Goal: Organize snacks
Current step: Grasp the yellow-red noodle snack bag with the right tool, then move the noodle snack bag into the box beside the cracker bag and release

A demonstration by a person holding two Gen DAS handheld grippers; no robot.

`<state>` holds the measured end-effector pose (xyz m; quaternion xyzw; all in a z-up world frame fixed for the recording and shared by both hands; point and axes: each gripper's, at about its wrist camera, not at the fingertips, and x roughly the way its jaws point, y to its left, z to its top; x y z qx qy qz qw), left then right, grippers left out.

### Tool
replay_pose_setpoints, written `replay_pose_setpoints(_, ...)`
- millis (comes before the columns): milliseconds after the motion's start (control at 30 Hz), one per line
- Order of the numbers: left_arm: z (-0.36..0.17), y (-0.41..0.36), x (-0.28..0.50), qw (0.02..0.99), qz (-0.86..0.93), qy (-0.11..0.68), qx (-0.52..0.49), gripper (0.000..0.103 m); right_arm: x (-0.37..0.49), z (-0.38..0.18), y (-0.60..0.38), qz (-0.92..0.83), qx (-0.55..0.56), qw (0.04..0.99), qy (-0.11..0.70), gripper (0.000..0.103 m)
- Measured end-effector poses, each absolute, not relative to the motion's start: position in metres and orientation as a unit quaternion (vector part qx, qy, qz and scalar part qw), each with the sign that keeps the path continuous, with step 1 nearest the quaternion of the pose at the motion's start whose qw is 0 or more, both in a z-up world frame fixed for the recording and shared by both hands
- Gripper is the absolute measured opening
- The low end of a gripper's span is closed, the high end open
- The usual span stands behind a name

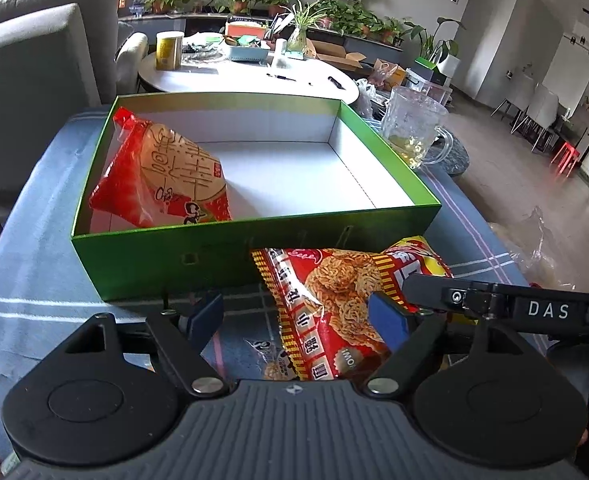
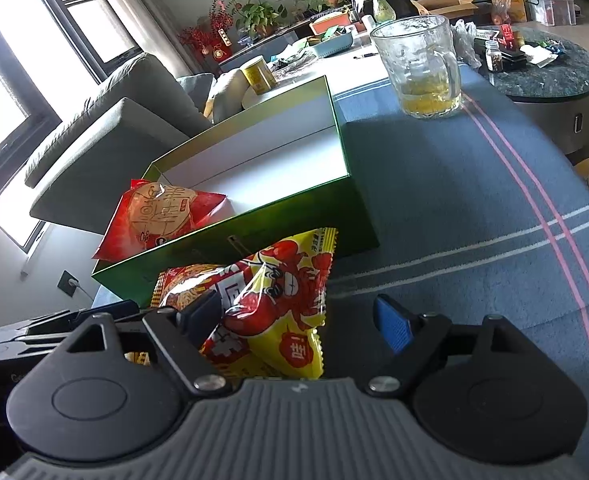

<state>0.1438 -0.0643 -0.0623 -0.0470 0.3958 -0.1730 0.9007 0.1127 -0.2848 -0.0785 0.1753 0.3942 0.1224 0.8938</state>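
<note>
Box: one green cardboard box (image 1: pixel 222 258), lid off, near wall just beyond snack pile; white floor bare right of its one packet.
In box: one red rice-cracker packet (image 1: pixel 162 176), leaning at left wall.
Outside box: two packets on blue striped tablecloth (image 2: pixel 474 216), touching box's near wall; red noodle-snack packet (image 1: pixel 334 292), yellow-red snack packet (image 2: pixel 286 300) overlapping it.
Left gripper (image 1: pixel 298 320): released, jaws apart, noodle-snack packet between, pads not clamping.
Right gripper (image 2: pixel 302 320): released, jaws wide, yellow-red packet beside left pad.
Right of box: open cloth up to one glass mug (image 2: pixel 422 72) near far edge.
</note>
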Motion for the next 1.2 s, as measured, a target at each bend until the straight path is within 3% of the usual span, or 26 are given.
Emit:
replay_pose_setpoints(167,-0.066,-0.065,0.144,0.896,-0.187,0.398,-0.057,0.078,0.113,-0.078,-0.286,0.135,0.175,0.894,0.391,0.075)
replay_pose_setpoints(233,-0.066,-0.068,0.142,0.895,-0.198,0.395,-0.055,0.077,0.112,-0.076,-0.286,0.148,0.175,0.892,0.388,0.069)
replay_pose_setpoints(300,-0.066,-0.070,0.142,0.893,-0.209,0.394,-0.057,0.072,0.112,-0.073,-0.285,0.157,0.170,0.893,0.386,0.061)
replay_pose_setpoints(400,-0.064,-0.072,0.140,0.891,-0.229,0.388,-0.056,0.060,0.112,-0.073,-0.285,0.158,0.168,0.893,0.386,0.061)
replay_pose_setpoints(667,-0.059,-0.090,0.125,0.903,-0.246,0.353,0.006,0.060,0.108,-0.070,-0.285,0.161,0.171,0.893,0.384,0.061)
replay_pose_setpoints(1200,-0.007,-0.090,0.116,0.931,-0.244,0.273,0.019,0.060,0.104,-0.025,-0.286,0.167,0.175,0.918,0.315,0.061)
